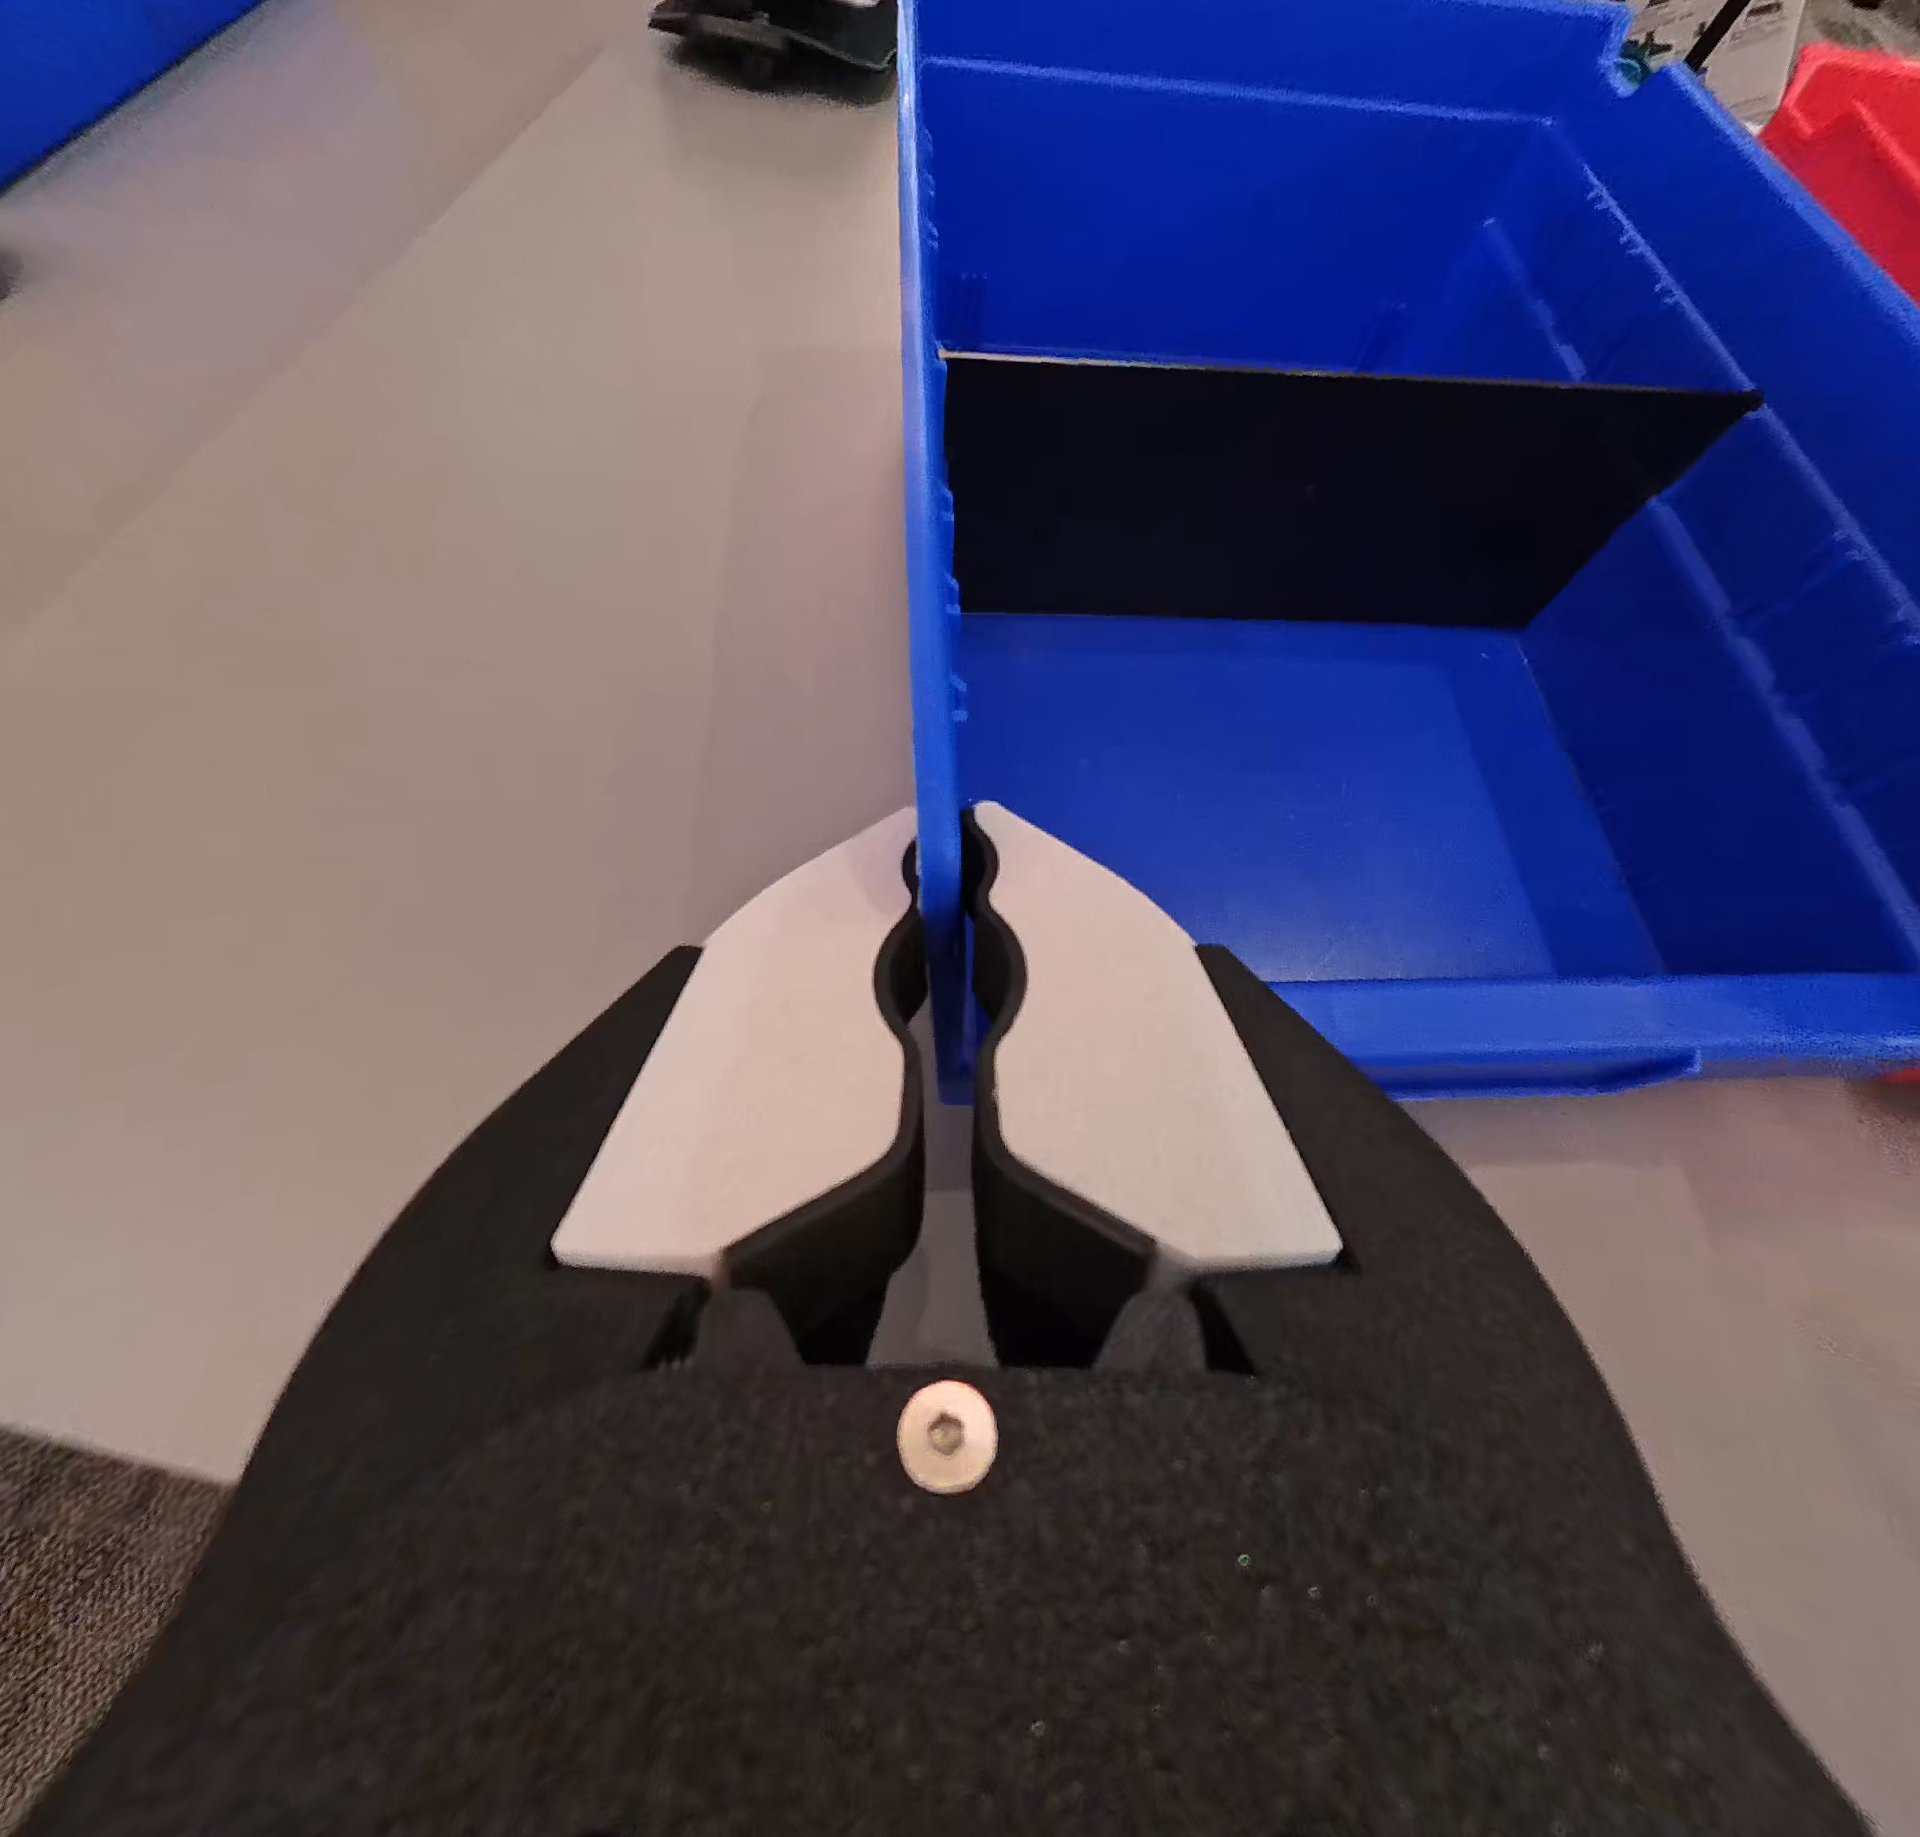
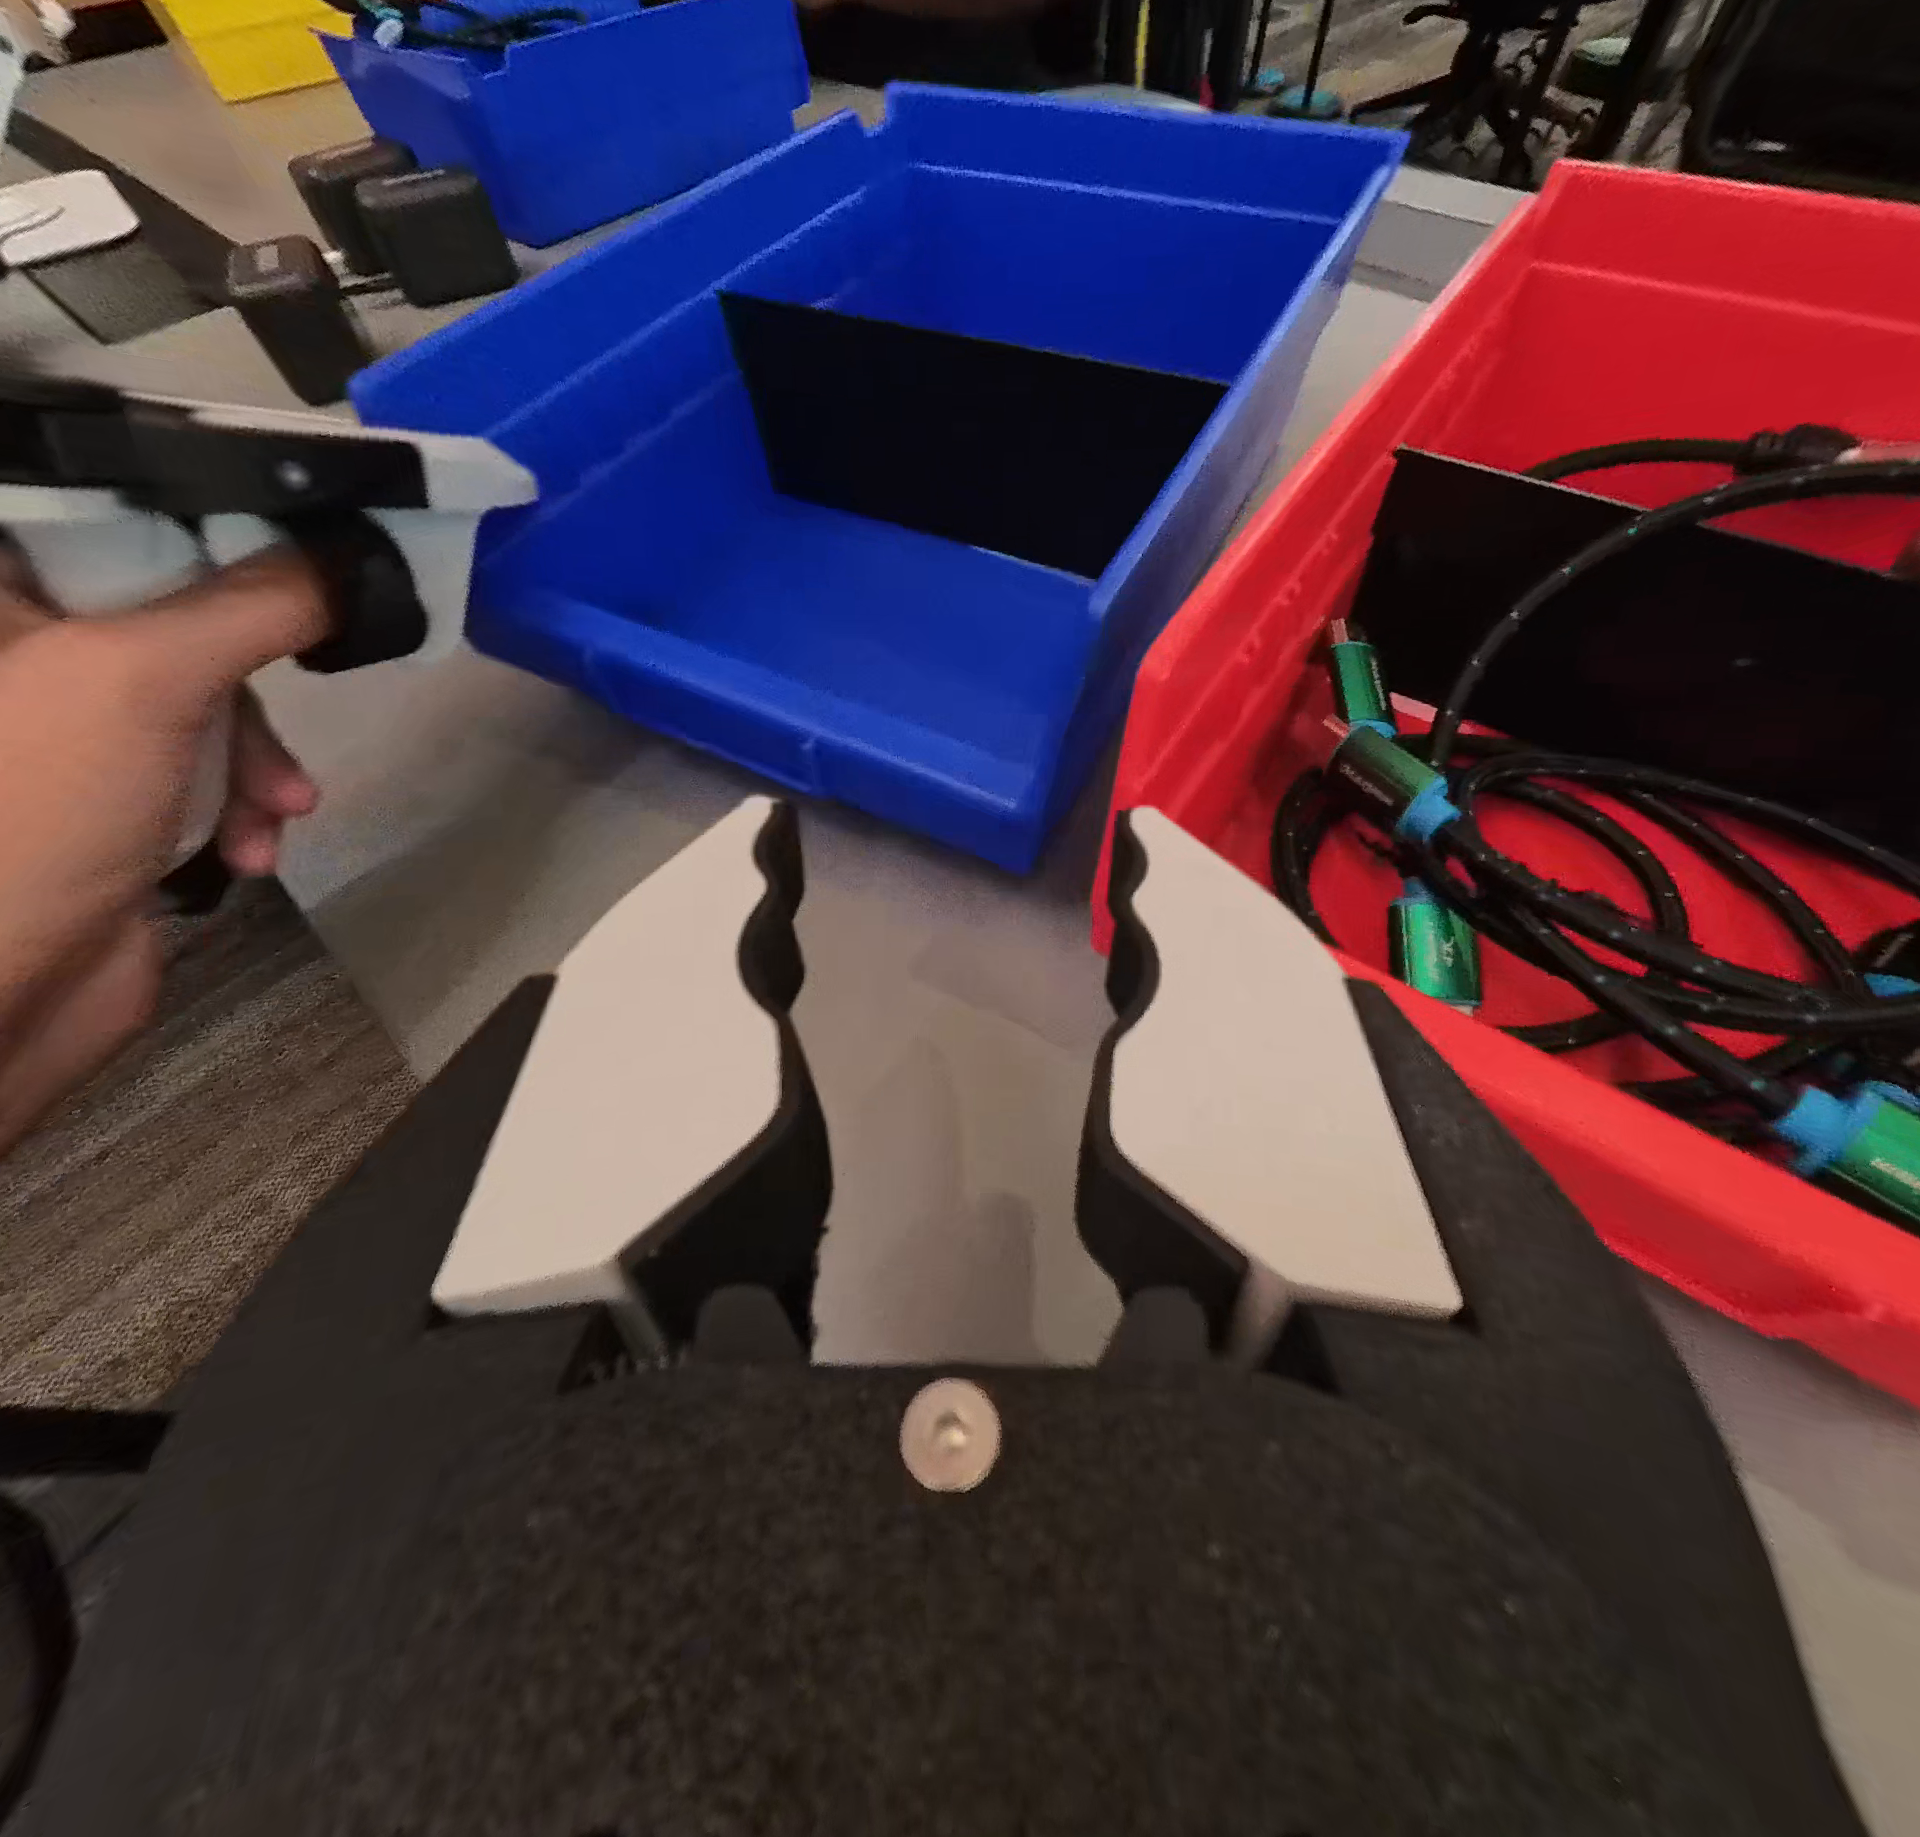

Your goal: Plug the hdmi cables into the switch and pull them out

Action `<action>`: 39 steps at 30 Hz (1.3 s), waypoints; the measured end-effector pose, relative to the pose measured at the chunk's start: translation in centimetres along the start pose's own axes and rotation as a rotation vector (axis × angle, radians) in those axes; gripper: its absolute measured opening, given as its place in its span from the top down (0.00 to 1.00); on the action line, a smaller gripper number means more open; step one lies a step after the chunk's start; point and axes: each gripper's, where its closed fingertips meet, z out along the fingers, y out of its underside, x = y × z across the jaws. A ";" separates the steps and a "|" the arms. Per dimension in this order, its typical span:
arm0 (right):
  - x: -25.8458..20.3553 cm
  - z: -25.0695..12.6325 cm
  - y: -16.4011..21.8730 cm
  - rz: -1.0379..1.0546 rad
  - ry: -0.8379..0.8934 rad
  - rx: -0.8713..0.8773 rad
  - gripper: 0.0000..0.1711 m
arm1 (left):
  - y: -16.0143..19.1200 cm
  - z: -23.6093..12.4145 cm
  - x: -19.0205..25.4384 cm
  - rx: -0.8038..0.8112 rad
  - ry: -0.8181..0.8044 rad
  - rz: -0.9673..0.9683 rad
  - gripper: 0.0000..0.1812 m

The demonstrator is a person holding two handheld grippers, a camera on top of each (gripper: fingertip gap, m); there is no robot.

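Two grippers are at work on the counter (image 2: 914, 1039): the left gripper (image 1: 940, 852) is pinched on the near side wall of the empty blue bin (image 1: 1299, 800), while the right gripper (image 2: 956, 842) hangs wide open with nothing in it. Just to its right, the black cables (image 2: 1558, 904) with green plugs lie coiled in the red bin (image 2: 1299, 561), so the right gripper looks nearer. No switch shows.

Left gripper (image 1: 943, 940) clamped onto the near corner wall of the blue bin (image 1: 1704, 1034), black divider (image 1: 1299, 494) across its middle, grey table (image 1: 436, 540) alongside, red bin (image 1: 1860, 114) peeking beyond
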 end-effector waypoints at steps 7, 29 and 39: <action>-1.4 2.9 1.4 0.001 0.016 -0.034 0.67 | 1.8 -3.2 -0.1 0.003 0.016 0.014 0.99; 7.4 -7.1 -11.9 -0.090 0.330 0.246 0.98 | -9.4 -12.2 10.4 0.376 0.045 0.146 0.98; 31.7 -22.1 -8.2 0.051 0.614 0.166 0.97 | -11.1 -7.2 39.9 0.273 0.326 0.348 0.98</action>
